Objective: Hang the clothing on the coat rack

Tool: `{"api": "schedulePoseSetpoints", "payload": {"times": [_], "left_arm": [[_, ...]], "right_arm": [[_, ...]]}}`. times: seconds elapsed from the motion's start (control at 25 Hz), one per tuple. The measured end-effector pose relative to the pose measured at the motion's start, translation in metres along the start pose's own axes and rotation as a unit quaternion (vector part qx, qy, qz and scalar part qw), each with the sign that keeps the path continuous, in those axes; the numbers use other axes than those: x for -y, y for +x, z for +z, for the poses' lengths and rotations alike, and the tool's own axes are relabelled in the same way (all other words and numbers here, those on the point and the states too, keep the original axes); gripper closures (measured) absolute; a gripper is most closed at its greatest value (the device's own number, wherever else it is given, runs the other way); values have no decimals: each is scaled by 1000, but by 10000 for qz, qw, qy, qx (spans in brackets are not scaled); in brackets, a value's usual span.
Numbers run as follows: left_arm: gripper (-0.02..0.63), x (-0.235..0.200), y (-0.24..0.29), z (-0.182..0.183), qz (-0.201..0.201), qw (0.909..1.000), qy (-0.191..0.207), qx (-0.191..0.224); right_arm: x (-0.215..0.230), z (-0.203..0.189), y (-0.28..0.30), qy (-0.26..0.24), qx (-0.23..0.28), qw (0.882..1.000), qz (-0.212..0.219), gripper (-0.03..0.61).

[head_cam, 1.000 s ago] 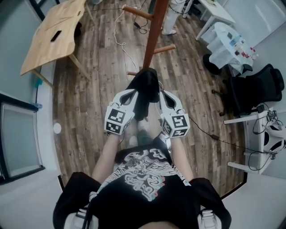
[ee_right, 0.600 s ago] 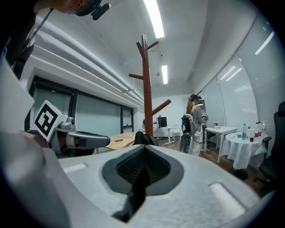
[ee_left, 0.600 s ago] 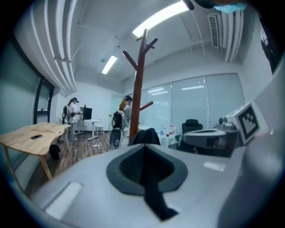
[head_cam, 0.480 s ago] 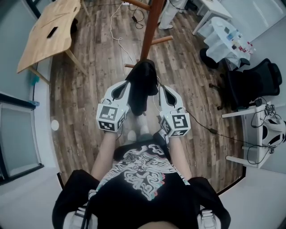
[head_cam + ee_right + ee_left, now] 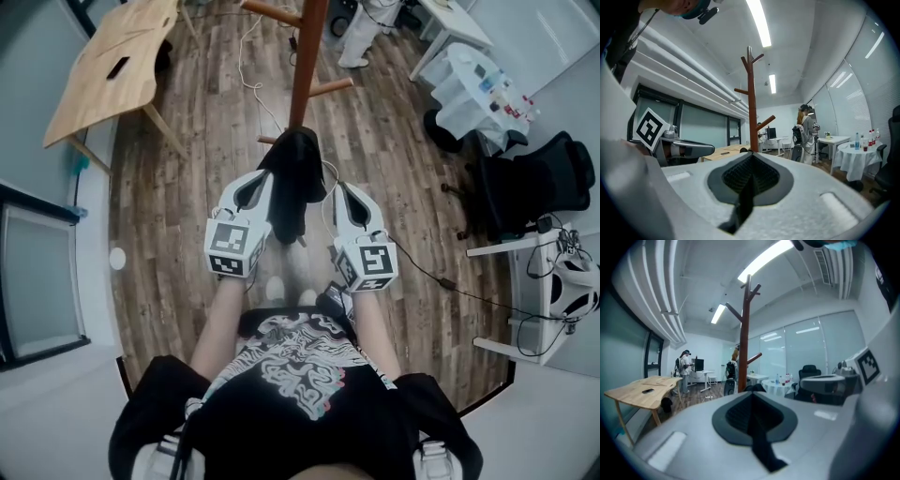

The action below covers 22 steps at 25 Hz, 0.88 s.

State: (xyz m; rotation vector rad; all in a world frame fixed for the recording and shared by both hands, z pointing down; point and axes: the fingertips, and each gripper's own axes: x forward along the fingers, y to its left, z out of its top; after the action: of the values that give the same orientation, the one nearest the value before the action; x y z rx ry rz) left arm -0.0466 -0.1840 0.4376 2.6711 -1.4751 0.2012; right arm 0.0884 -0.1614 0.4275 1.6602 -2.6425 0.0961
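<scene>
- Black garment point(image 5: 296, 187) hangs between two grippers.
- Both the left gripper point(image 5: 269, 176) and right gripper point(image 5: 337, 190) clench its fabric.
- Wooden rack point(image 5: 307, 66) stands just beyond.

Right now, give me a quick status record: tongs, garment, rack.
left tongs: shut on black garment
right tongs: shut on black garment
black garment: bunched, hanging between both tongs
coat rack: upright, straight ahead, visible pegs bare
task state: garment not yet on rack
</scene>
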Motion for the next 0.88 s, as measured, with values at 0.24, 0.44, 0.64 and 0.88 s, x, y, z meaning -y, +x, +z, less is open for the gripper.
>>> {"api": "schedulePoseSetpoints", "payload": {"times": [0.24, 0.44, 0.64, 0.88], "left_arm": [[624, 15, 3, 5, 126, 9999, 42, 28], [624, 22, 4, 2, 291, 9994, 181, -68], [624, 18, 0, -5, 372, 9992, 64, -97], [624, 18, 2, -5, 414, 9991, 91, -97]], "right_arm": [[10, 3, -11, 67, 86, 9998, 154, 580], [18, -3, -15, 25, 26, 9999, 156, 580], [20, -5, -16, 71, 37, 9997, 222, 580], [25, -8, -16, 76, 23, 9997, 214, 580]]}}
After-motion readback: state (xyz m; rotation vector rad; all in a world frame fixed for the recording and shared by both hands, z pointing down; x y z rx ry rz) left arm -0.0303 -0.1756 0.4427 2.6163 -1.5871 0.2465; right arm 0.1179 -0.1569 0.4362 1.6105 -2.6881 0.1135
